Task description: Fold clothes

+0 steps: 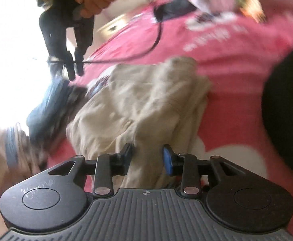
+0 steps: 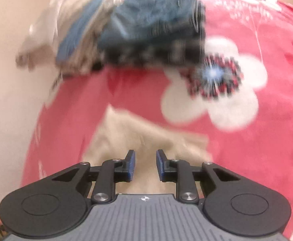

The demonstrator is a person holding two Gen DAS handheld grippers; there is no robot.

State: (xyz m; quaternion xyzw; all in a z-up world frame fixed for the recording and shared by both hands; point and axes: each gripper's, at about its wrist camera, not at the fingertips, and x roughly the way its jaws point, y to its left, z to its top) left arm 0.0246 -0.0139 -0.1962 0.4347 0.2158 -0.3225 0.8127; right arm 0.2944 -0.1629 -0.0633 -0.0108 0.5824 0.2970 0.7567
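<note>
Right wrist: pink flowered bedspread.

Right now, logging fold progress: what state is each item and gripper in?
Beige garment: crumpled, unfolded, on the pink blanket.
Blue jeans pile: heaped, unfolded.
Left gripper: open, over the beige garment.
Right gripper: open, empty.

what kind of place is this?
Probably a bedroom at home: a pink floral blanket covers the soft surface, with a crumpled beige garment and a stack of folded clothes lying on it.
</note>
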